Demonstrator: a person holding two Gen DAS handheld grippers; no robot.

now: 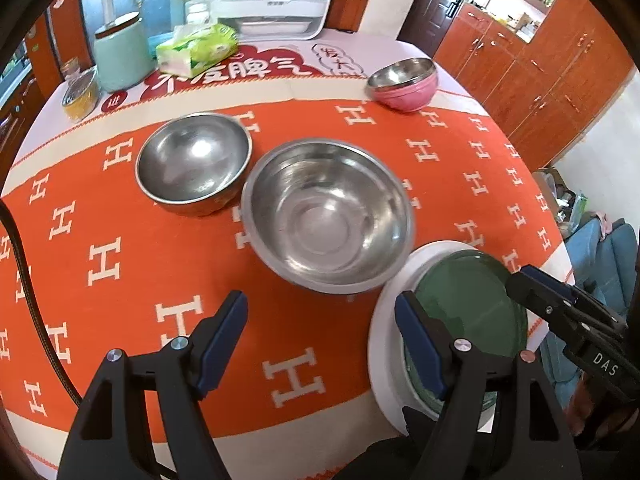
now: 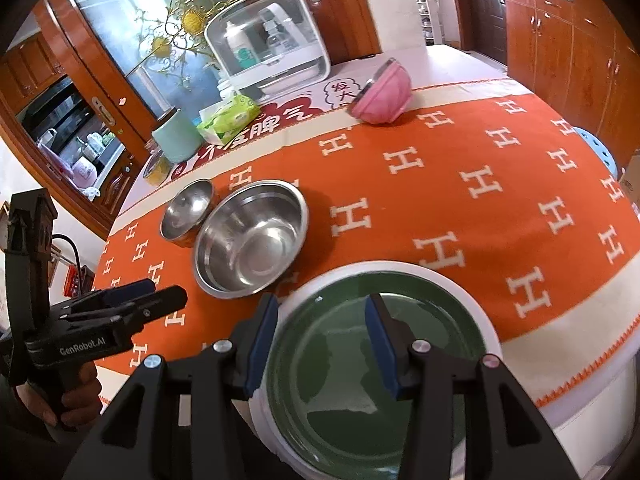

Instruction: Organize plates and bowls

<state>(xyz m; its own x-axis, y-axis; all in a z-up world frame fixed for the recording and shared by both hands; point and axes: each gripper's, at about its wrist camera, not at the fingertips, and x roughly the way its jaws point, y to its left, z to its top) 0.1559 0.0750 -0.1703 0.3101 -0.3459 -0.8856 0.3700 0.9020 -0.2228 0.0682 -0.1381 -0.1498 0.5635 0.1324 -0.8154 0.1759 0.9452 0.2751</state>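
A large steel bowl [image 1: 328,216] [image 2: 252,238] sits mid-table with a smaller steel bowl [image 1: 194,162] [image 2: 186,212] to its left. A pink bowl [image 1: 404,84] [image 2: 382,96] stands at the far side. A green plate [image 1: 468,320] [image 2: 372,376] lies on a white plate [image 1: 386,336] [image 2: 440,276] at the near edge. My left gripper [image 1: 320,332] is open and empty over the cloth, just near of the large bowl; it also shows in the right wrist view [image 2: 160,292]. My right gripper [image 2: 322,340] is open above the green plate's left part; it also shows in the left wrist view [image 1: 532,284].
An orange tablecloth [image 1: 120,264] covers the round table. A mint canister [image 1: 120,54], tissue pack [image 1: 196,50], glass jar [image 1: 80,92] and white appliance [image 1: 268,0] stand along the far edge. Wooden cabinets [image 1: 540,64] stand beyond on the right.
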